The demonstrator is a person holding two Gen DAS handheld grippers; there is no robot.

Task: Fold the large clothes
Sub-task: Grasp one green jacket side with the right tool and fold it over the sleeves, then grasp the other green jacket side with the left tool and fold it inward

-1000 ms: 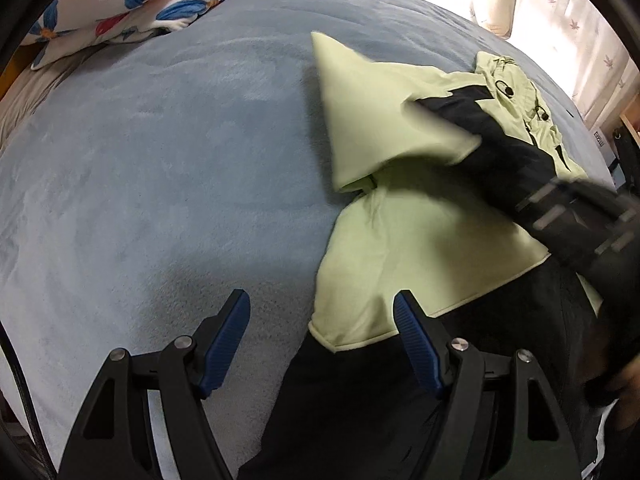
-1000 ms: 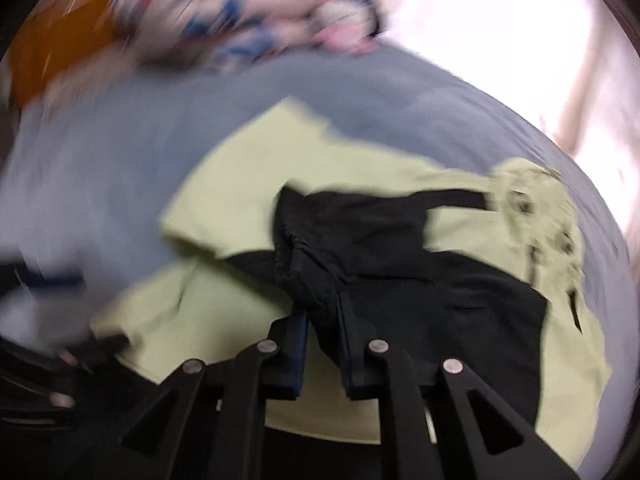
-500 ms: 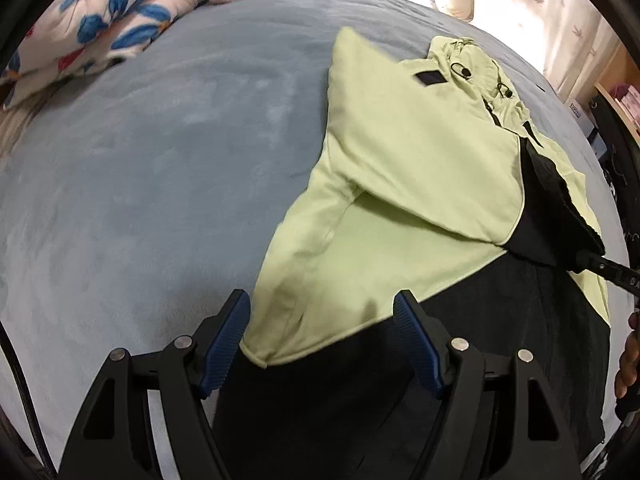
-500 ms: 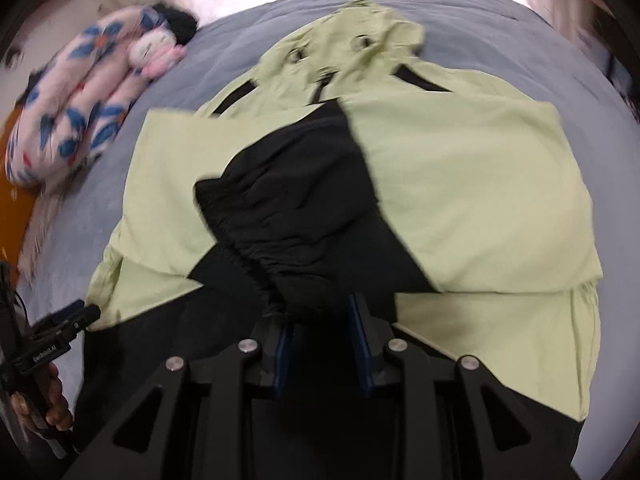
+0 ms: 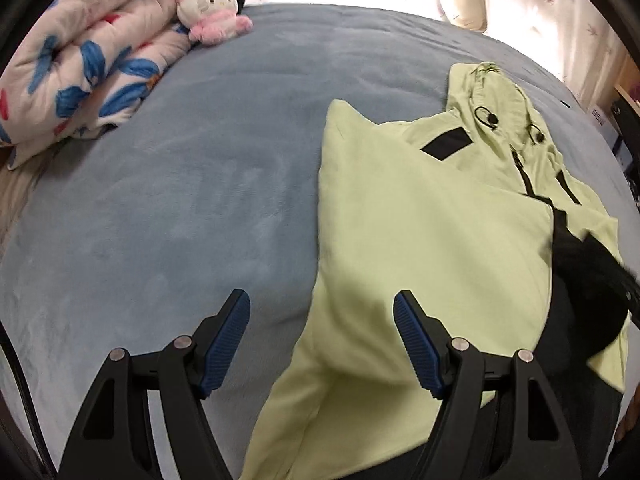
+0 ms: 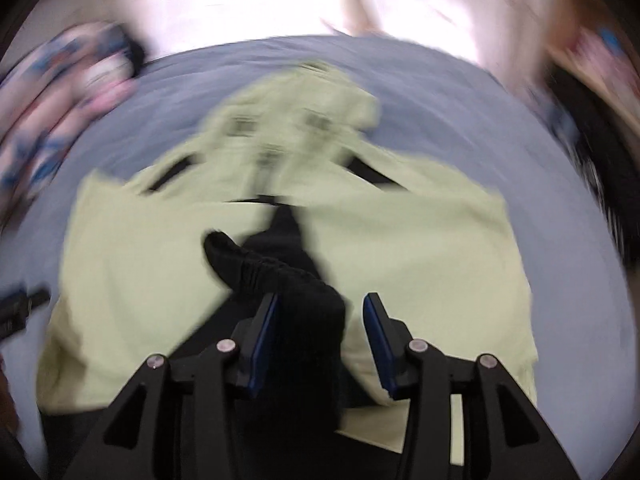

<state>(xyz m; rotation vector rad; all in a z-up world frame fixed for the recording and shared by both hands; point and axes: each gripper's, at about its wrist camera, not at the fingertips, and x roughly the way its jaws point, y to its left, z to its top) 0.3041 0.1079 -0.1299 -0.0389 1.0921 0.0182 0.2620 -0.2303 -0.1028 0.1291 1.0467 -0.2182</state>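
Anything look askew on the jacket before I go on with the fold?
One thing: the black cuff of the folded-in sleeve lies bunched and crooked across the middle of the green jacket, not flat. The right gripper has its jaws open around it; the left gripper is open and holds nothing.

A hooded jacket [image 5: 432, 240] is spread flat on a bed [image 5: 180, 208], with its hood [image 5: 492, 92] toward the far edge. Both sleeves are folded inward across the body, and one cuff [image 6: 256, 268] is laid over the middle. A folded quilt [image 5: 80, 60] is placed at the far left of the bed, and a plush toy [image 5: 212, 12] is set just beside it. The left gripper [image 5: 322, 340] is held over the jacket's left edge, the right gripper [image 6: 320, 336] over the cuff.
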